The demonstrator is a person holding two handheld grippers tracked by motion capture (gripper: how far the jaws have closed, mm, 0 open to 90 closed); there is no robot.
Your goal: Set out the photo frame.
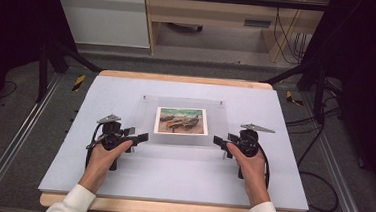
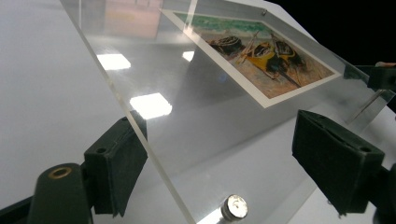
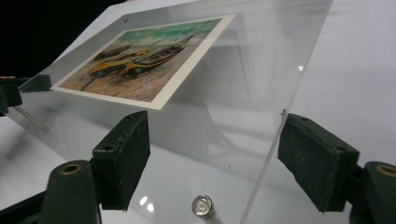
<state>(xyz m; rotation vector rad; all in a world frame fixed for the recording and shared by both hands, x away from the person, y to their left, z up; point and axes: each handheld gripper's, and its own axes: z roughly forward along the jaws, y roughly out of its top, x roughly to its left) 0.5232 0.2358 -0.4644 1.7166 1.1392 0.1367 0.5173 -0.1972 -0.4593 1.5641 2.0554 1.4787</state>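
Clear frame (image 1: 180, 120) with boat print (image 1: 182, 120) lying mid-counter (image 1: 120, 191) on metal standoffs. Left hand-held gripper (image 1: 141, 138) and right hand-held gripper (image 1: 219, 141) both open, straddling opposite near corners, apparently lined up for a level 2-sided lift.

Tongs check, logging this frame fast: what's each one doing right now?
Left tongs: open, pads astride the clear acrylic panel's edge, not clamped.
Right tongs: open, panel edge between the pads, not gripped.

1 clear acrylic sheet (image 1: 182, 120), 1 boat picture (image 1: 182, 120), 2 grippers
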